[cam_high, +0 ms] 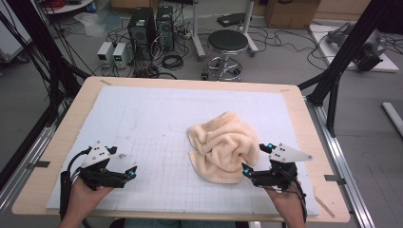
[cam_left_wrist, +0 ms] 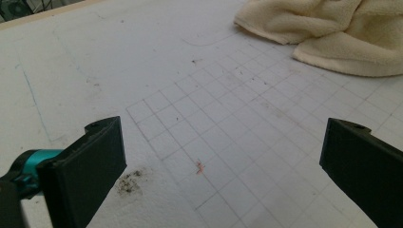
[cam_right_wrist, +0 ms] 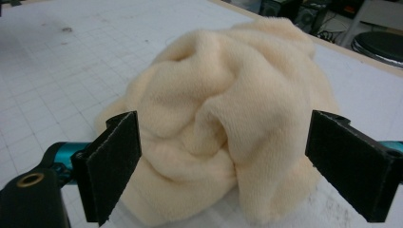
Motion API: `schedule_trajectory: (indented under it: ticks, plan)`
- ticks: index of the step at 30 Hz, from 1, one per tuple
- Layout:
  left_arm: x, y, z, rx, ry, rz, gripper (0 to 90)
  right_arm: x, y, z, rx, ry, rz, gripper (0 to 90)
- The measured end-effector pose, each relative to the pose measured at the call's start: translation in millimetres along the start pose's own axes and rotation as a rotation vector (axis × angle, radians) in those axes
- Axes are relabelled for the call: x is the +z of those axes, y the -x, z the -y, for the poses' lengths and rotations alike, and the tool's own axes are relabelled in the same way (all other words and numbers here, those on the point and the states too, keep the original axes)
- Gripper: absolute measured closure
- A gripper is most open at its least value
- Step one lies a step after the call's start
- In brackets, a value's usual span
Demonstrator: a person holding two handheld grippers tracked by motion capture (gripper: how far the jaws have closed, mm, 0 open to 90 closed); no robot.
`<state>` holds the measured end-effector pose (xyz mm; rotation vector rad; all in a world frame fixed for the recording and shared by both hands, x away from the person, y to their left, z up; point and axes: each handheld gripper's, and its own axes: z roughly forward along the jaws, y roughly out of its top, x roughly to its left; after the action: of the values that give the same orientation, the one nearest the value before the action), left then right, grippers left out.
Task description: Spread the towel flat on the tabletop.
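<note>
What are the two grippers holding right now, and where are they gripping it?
Nothing is held. The right gripper stands open, its jaws either side of the crumpled cream towel without closing on it. The left gripper is open over the bare gridded mat.

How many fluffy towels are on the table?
1. The cream towel lies crumpled right of the board's middle, just ahead of the open right gripper. Its folds might hide something beneath.
</note>
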<state>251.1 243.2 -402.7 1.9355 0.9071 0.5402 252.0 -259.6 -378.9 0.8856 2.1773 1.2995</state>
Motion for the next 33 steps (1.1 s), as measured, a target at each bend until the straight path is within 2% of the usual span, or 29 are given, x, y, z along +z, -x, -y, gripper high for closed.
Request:
schedule_trajectory:
  ticks: [3, 4, 5, 9, 10, 12, 13, 14, 15, 18, 19, 20, 21, 23, 28, 30, 33]
  plan:
    - [0.9, -0.3, -0.7, 0.005, 0.002, 0.0, 1.7, 6.6, 0.1, -14.2, -0.039, -0.02, -0.005, 10.9]
    - [0.9, -0.3, -0.7, 0.005, 0.002, 0.0, 1.7, 6.6, 0.1, -14.2, -0.039, -0.02, -0.005, 10.9]
    - [1.6, -0.1, -0.7, 0.002, 0.003, 0.002, 1.7, 13.3, 1.0, -24.0, -0.067, -0.028, -0.01, 10.9]
    - [1.1, -0.6, -0.7, 0.005, 0.002, 0.0, 1.7, 26.1, 3.7, -37.8, -0.085, -0.046, -0.021, 11.0]
    - [0.8, -0.7, -0.6, 0.0, 0.003, -0.002, 1.7, 37.8, 7.4, -45.8, -0.099, -0.078, -0.052, 19.0]
    - [0.0, -1.8, 0.1, 0.002, 0.001, -0.002, 1.7, 48.1, 9.7, -49.6, -0.103, -0.111, -0.062, 20.7]
    - [0.0, -1.8, 0.1, 0.002, 0.001, -0.002, 1.7, 52.6, 11.0, -50.4, -0.102, -0.126, -0.072, 24.4]
    - [0.0, -2.4, 0.5, 0.0, 0.002, -0.005, 1.7, 52.6, 11.0, -50.4, -0.102, -0.126, -0.072, 24.4]
    - [-0.7, -3.4, 0.9, 0.001, 0.0, -0.008, 1.7, 66.4, 13.2, -49.6, -0.115, -0.176, -0.082, 33.7]
    - [-1.0, -3.7, 1.0, 0.005, -0.002, -0.014, 1.7, 83.2, 13.5, -44.2, -0.135, -0.233, -0.102, 47.9]
    - [-0.4, -3.1, 0.6, 0.006, -0.003, -0.017, 1.7, 86.1, 12.9, -42.3, -0.137, -0.231, -0.113, 53.1]
    - [-0.4, -3.1, 0.6, 0.006, -0.003, -0.017, 1.7, 86.1, 12.9, -42.3, -0.137, -0.231, -0.113, 53.1]
    - [1.1, -2.6, -0.2, 0.019, -0.011, -0.004, 1.7, 90.6, 9.9, -40.1, -0.142, -0.241, -0.123, 64.3]
    - [3.3, -0.5, -0.8, 0.024, -0.016, 0.005, 1.8, 92.7, 7.4, -40.7, -0.152, -0.239, -0.141, 73.1]
    - [6.0, 4.5, -4.4, 0.048, -0.014, 0.018, 1.8, 89.8, 2.2, -55.4, -0.165, -0.238, -0.168, 77.4]
    - [7.0, 6.6, -5.3, 0.055, -0.012, 0.021, 1.8, 85.8, -0.3, -65.6, -0.182, -0.225, -0.187, 78.5]
    - [7.7, 8.2, -6.4, 0.062, -0.009, 0.025, 1.8, 77.9, -7.5, -85.0, -0.21, -0.177, -0.22, 79.4]
